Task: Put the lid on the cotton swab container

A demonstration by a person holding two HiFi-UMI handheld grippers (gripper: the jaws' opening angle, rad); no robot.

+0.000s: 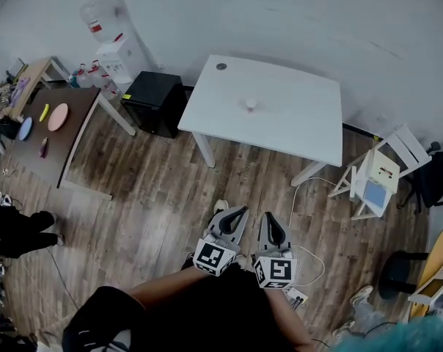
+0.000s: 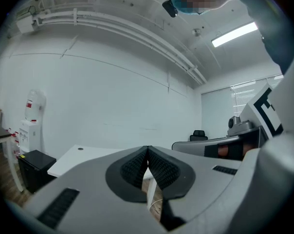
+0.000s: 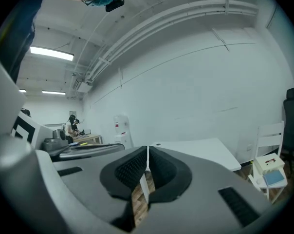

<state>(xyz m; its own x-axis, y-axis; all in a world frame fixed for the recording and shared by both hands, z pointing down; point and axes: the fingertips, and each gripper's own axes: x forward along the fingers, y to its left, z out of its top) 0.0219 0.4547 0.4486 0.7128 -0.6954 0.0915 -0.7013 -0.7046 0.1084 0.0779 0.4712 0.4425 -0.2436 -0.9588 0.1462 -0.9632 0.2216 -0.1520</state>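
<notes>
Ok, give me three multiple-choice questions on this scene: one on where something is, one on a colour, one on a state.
1. The small pale container sits: A on the floor; B on the white table; C in a gripper.
2. The cabinet beside the white table is: A black; B red; C white.
3. The left gripper and right gripper are: A wide open; B holding a lid; C shut, empty.
Answers: 1 B, it rests near the tabletop's middle. 2 A, its top and sides are black. 3 C, each gripper view shows pads together with nothing between.
</notes>
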